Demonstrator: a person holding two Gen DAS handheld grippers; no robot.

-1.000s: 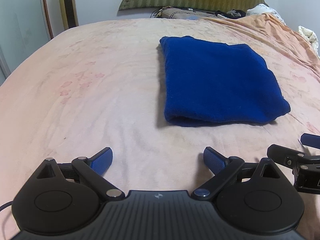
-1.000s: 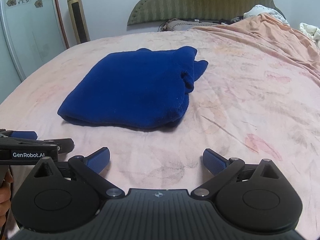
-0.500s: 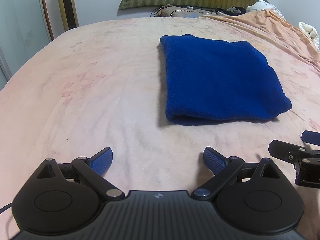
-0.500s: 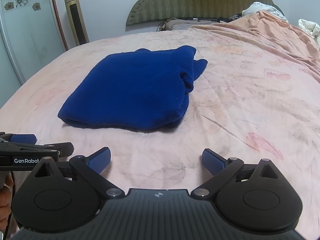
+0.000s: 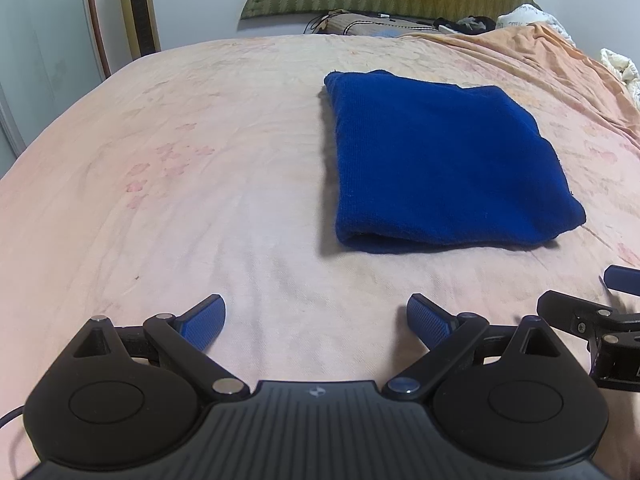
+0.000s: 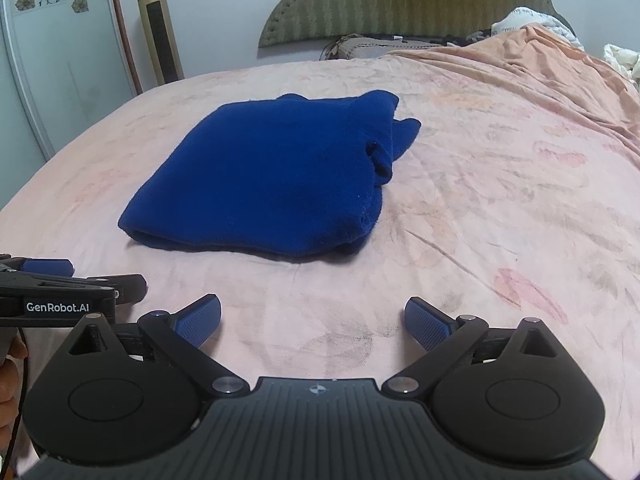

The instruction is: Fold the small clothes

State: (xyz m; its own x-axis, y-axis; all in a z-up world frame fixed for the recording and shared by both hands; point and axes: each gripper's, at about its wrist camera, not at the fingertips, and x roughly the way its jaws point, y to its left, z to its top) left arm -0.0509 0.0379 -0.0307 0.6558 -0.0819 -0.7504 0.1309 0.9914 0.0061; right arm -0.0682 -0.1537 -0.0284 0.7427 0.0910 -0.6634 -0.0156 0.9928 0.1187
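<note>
Lying folded on the bed (image 5: 168, 184), item one: blue garment (image 5: 436, 168), a compact squarish stack, ahead of both sets of jaws and well clear of them; ahead and to the right of the left gripper (image 5: 316, 320), ahead and slightly left of the right gripper (image 6: 314, 320); fold edge rounded toward the jaws, a loose tuck or cuff bunched at its far right corner in the right wrist view, likely a sleeve end not fully squared.

Item two: left gripper, jaws spread wide and empty, held low over the pink sheet; right gripper likewise, jaws parted and grasping nothing; each tool shows at the edge of the other's view, so the two sit side by side, near each other. Judged reason: the fold looks finished, and both tools are held back and released so as not to disturb the stack.

Item three: surroundings; green headboard (image 6: 404, 4), tower fan (image 6: 158, 24), orange blanket (image 6: 520, 64) beyond the garment.

Change against the frame a second ago: garment's outline and place unaltered; both views slightly shifted, garment a touch farther off, suggesting a small retreat; jaws at the same spread.
</note>
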